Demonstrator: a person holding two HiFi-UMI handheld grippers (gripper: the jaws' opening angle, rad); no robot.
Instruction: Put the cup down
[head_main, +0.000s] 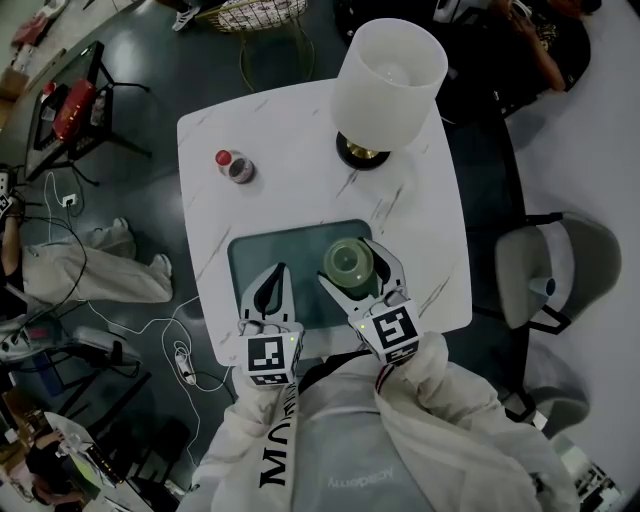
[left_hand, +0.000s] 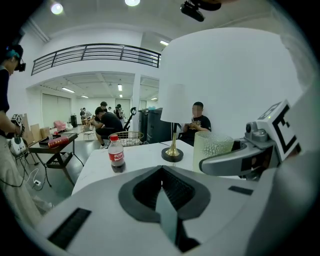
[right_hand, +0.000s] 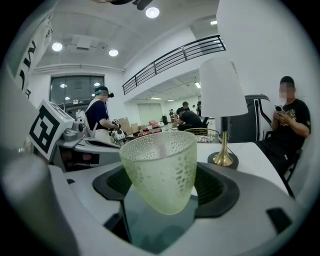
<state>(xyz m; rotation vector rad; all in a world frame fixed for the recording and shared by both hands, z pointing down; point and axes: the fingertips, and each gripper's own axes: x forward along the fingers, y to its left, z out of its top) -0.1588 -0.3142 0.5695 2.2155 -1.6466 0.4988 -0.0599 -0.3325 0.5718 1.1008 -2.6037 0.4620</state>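
The right hand-held gripper (head_main: 348, 265) pinches a pale green cup (right_hand: 159, 167), upright over the dark green mat (head_main: 250, 258) on the white table (head_main: 205, 140). Its own view shows pebbled glass with nothing inside; whether the base touches the mat I cannot tell. The left hand-held gripper (head_main: 276, 272) is just beside it, pressed together and empty. Beyond stand a red-capped bottle (head_main: 235, 166) and a lamp (head_main: 388, 75).

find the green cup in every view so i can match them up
Head view: green cup just below centre, over the dark tray.
Left gripper view: right of centre, at table height.
Right gripper view: dead centre, gripped between the jaws.
Shared landmark: the white-shaded lamp, beyond the cup in all three.
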